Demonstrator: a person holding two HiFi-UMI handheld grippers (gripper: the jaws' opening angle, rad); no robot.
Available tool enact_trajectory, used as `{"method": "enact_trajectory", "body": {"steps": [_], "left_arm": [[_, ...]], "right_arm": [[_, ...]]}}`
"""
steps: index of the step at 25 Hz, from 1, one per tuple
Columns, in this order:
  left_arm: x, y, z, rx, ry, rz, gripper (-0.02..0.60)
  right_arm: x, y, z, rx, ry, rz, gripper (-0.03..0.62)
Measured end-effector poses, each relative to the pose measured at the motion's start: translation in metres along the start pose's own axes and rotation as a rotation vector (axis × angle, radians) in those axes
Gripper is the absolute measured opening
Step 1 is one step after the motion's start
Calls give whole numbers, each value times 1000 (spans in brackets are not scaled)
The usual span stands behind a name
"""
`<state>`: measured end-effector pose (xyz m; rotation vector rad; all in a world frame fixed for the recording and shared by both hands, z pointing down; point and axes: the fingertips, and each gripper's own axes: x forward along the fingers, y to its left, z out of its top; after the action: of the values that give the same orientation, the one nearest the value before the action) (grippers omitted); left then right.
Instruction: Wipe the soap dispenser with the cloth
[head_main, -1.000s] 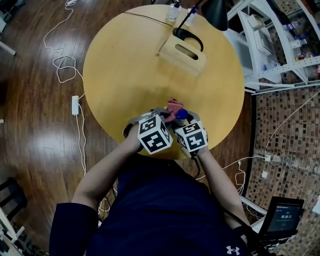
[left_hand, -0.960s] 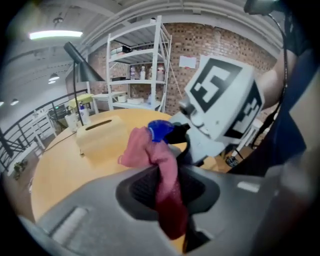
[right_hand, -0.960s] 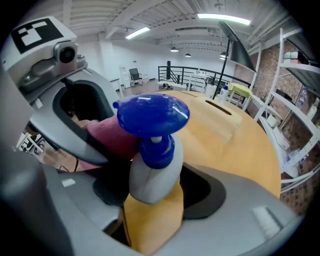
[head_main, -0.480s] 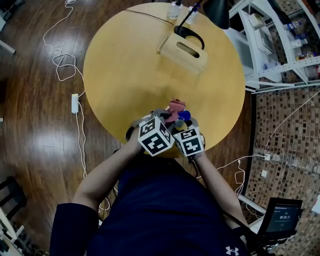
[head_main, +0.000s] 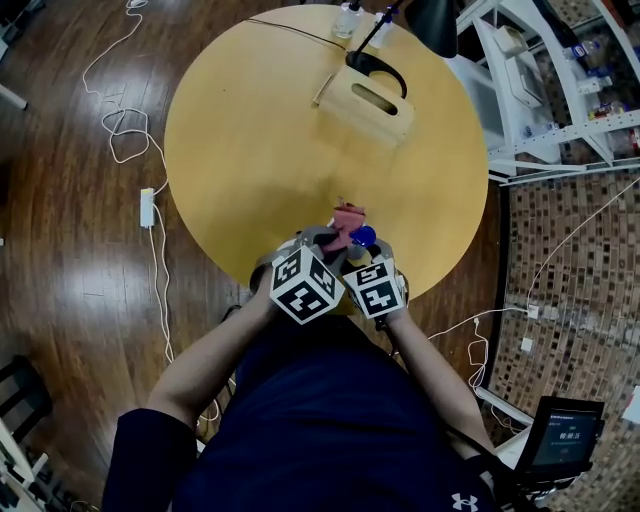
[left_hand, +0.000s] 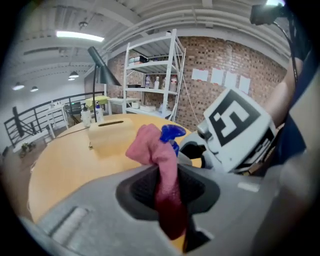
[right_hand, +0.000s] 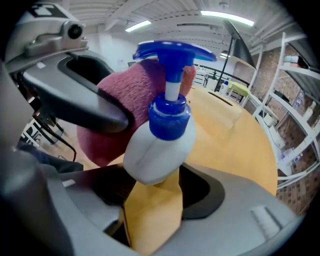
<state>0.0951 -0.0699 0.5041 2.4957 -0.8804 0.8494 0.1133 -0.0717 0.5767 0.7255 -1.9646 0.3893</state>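
Now, the bottle is steadied for wiping.
The soap dispenser (right_hand: 160, 145) sits between my right gripper's (right_hand: 155, 187) jaws, which have just been closing and now clasp its white body over the table's (head_main: 250, 130) near edge. My left gripper (left_hand: 170, 190) is clamped on the pink cloth (left_hand: 162, 165), which is bunched against the pump. Both have crept towards me.
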Motion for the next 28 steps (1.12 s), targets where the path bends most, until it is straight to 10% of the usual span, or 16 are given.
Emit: {"method": "enact_trajectory", "body": {"steps": [7,13,19,24,28], "left_arm": [[10,-23,-31,94,87,-75,89],[19,-28,-71,-21,129,-112,89],[-5,36,-41,-227,-72,39,87],[20,22,-20,-13,-82,-73,89],[55,26,-57,-7,45,-77,89]], "right_arm": [[-2,-3,-4,74,-5,-2,270],[-9,-6,-4,16,-31,-27,264],[-8,-4,6,-62,-34,-100,264],[-4,-10,-6,-11,-19,-74,256],[0,-11,-5,-16,-8,-61,253]]}}
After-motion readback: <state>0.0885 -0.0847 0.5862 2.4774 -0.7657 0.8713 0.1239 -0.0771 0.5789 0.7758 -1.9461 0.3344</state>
